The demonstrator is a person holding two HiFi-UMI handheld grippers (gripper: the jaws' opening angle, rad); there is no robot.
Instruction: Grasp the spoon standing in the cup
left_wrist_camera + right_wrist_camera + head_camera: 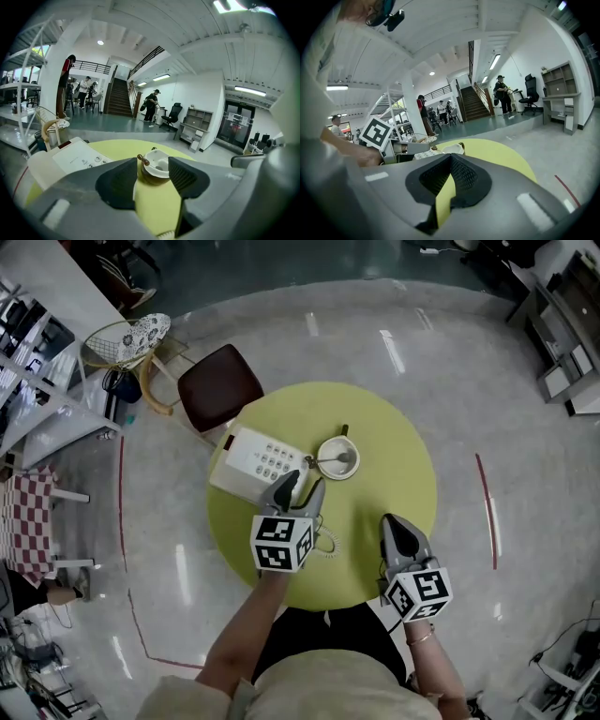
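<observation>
Head view: approach step, no grasp yet. The cup (pixel 337 457) sits on the round yellow-green table (pixel 394 456), just right of a white desk phone (pixel 255 465). The spoon (pixel 328 461) rests in the cup with its handle leaning out toward the left gripper (pixel 302 486). That gripper points at the cup and is near it but not touching. The right gripper (pixel 389 520) hangs over the table's near edge, well apart from the cup.

Left gripper view: the left gripper (pixel 153 174) has its jaws released and spread, with nothing between them. The cup (pixel 155 165) is framed in the gap, ahead of the tips. The spoon's (pixel 141 160) brown handle end pokes over the cup rim, closer to the left-hand jaw. Phone (pixel 77 157) at left. Next move, I'd judge: push forward and nudge left so the handle sits between the jaws, then close; the thin handle leaves little margin.

Right gripper view: the right gripper (pixel 450 161) has its jaws clenched tip to tip, holding nothing. The cup (pixel 452 149) is far ahead on the table.
</observation>
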